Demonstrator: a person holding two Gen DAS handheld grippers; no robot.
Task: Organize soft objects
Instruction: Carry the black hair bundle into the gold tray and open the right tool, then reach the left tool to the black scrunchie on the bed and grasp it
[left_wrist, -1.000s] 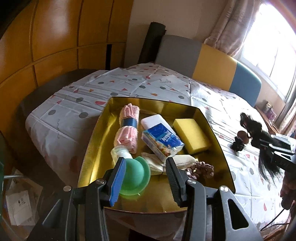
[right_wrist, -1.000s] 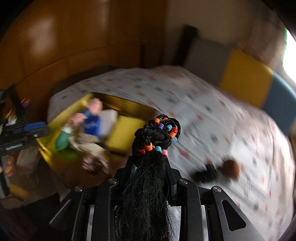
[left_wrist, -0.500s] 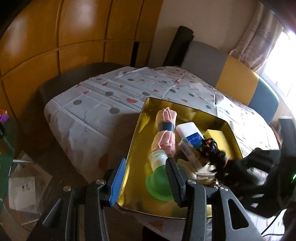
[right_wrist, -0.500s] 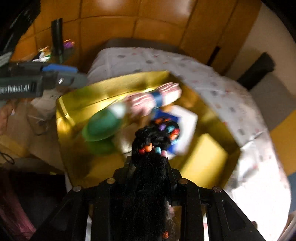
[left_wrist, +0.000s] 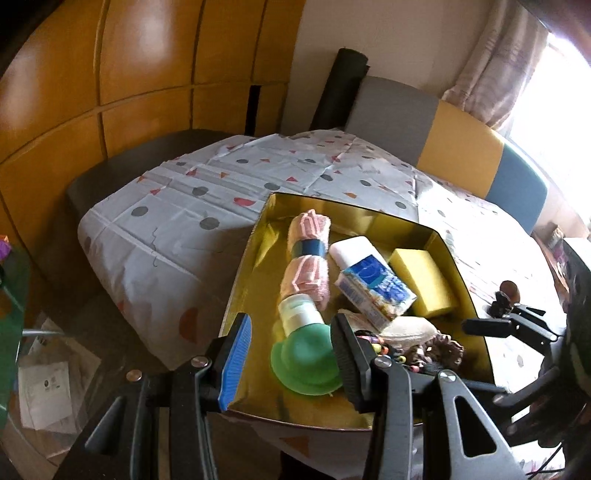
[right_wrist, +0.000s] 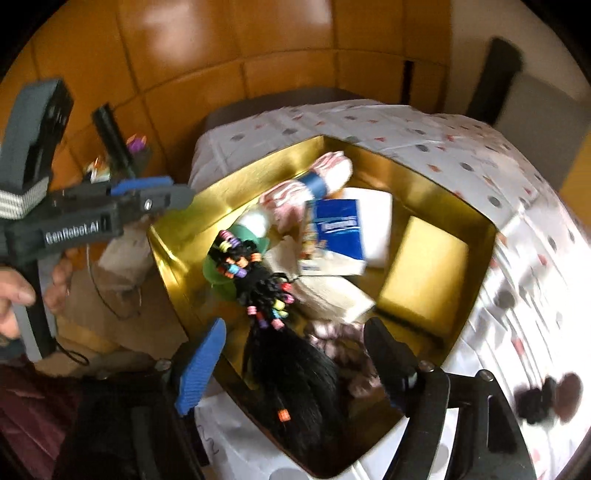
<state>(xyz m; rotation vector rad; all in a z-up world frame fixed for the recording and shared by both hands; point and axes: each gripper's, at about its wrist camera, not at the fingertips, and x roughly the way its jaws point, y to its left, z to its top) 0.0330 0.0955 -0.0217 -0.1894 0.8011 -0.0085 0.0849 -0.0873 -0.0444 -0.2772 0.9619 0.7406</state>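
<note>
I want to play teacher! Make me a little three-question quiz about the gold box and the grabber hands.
1. True or false: the right gripper has its fingers clamped on the black beaded hairpiece.
2. What colour is the sponge at the far right of the gold box: A pink, B yellow, C green?
3. Fill in: a dark blue band wraps the pink rolled ____.

Key
1. False: the fingers are spread and the hairpiece lies over the box's near edge.
2. B.
3. Towel.
</note>
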